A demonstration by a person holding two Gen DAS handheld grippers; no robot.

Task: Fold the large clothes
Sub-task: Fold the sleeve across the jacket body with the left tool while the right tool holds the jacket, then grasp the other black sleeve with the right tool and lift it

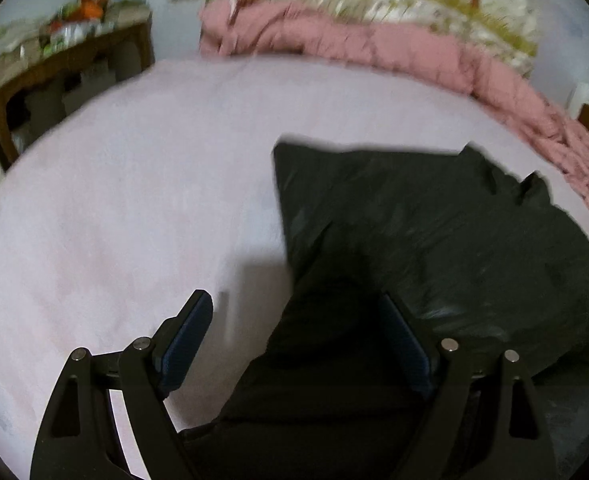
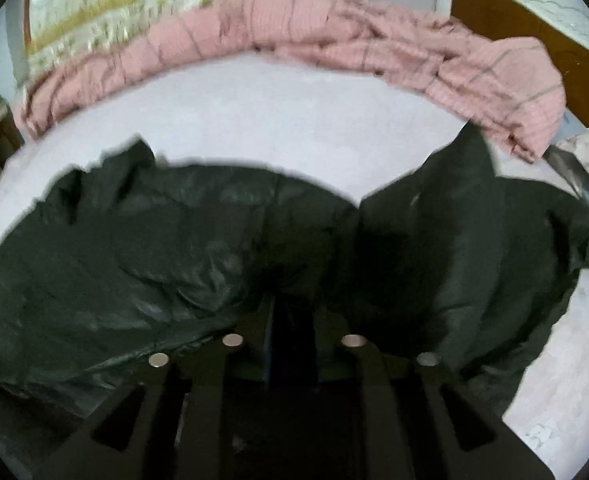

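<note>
Left tool [image 1: 298,312] spread wide over black garment [image 1: 434,232] edge on the bed [image 1: 134,200], right tool [image 2: 292,320] half-closed — grip on the garment unclear.

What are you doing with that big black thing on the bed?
A person is folding a large black garment spread on a bed with a pale pink sheet, using a pair of tongs in each hand. The left tongs are open at the garment's edge, with dark cloth lying between them but not pinched. The right tongs sit narrow over the middle of the garment; a grip can't be made out. A pink blanket is bunched along the far side.
</note>
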